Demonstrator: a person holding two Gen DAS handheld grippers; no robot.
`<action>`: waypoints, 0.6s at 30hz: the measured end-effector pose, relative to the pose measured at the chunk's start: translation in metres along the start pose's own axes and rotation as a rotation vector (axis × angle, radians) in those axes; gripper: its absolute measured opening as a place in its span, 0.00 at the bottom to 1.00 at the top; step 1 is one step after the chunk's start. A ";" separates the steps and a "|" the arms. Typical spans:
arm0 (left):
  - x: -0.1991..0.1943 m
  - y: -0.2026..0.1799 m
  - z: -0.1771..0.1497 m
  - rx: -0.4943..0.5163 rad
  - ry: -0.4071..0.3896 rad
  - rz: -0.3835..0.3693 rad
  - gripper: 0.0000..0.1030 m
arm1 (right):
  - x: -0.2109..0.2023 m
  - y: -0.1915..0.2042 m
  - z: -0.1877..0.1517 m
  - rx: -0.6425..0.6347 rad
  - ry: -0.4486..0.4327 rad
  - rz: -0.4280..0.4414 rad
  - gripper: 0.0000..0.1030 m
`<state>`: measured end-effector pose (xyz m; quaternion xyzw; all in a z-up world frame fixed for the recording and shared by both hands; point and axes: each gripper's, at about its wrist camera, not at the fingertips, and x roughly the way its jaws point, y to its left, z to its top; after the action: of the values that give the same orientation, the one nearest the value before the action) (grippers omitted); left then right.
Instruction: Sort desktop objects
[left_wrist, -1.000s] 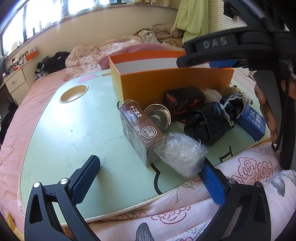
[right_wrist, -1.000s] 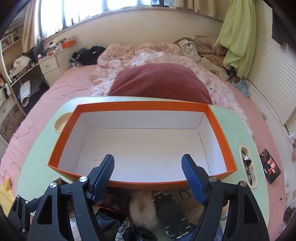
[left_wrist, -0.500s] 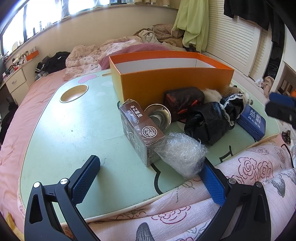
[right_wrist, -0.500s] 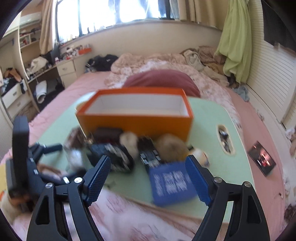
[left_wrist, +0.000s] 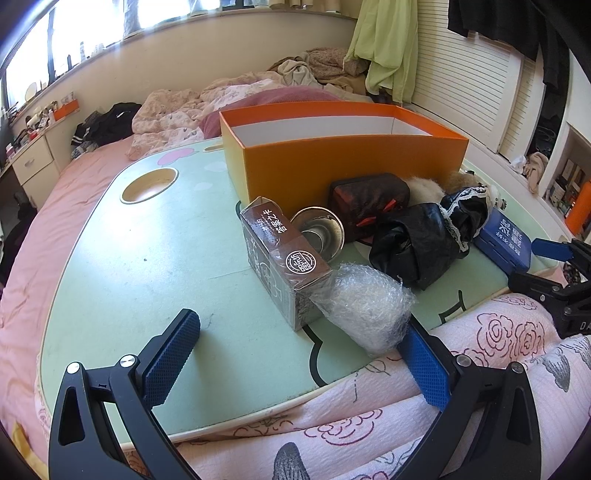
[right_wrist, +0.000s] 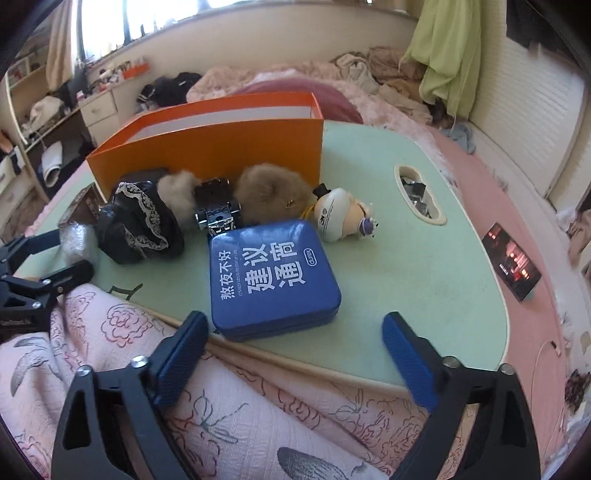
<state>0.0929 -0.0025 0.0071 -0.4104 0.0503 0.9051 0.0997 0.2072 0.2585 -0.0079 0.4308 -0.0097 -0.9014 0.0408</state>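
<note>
An empty orange box (left_wrist: 354, 162) stands at the back of the green lap table (left_wrist: 147, 258). In front of it lie a brown carton (left_wrist: 280, 254), a bubble-wrap bundle (left_wrist: 365, 306), a metal cup (left_wrist: 319, 230), a dark pouch (left_wrist: 369, 201) and a black lace bundle (left_wrist: 424, 243). In the right wrist view, a blue tin (right_wrist: 273, 277), a small doll (right_wrist: 340, 218), a fur ball (right_wrist: 273, 194) and a metal clip (right_wrist: 218, 214) sit before the orange box (right_wrist: 221, 147). My left gripper (left_wrist: 295, 354) is open at the table's near edge beside the bubble wrap. My right gripper (right_wrist: 295, 354) is open just short of the blue tin.
The table rests over a pink floral quilt (right_wrist: 221, 406) on a bed. A round cup hole (left_wrist: 149, 181) is at the table's left, a slot holding clips (right_wrist: 417, 195) at its right. A dark phone (right_wrist: 513, 262) lies on the bed. A red pillow (left_wrist: 280, 98) sits behind the box.
My right gripper has pulled back from above the orange box and dropped low to the table's near edge behind the blue tin. The left gripper has not moved.
</note>
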 end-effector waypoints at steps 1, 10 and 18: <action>0.000 0.000 0.000 0.001 0.000 0.000 1.00 | 0.001 -0.002 0.000 0.005 0.005 0.000 1.00; 0.000 -0.001 0.000 0.002 -0.001 0.001 1.00 | -0.001 -0.003 -0.004 0.004 0.000 0.004 1.00; 0.000 -0.001 -0.001 0.001 -0.001 0.001 1.00 | 0.000 -0.004 -0.004 0.017 -0.003 -0.005 1.00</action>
<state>0.0938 -0.0019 0.0068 -0.4100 0.0510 0.9052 0.0997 0.2100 0.2622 -0.0103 0.4296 -0.0164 -0.9022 0.0347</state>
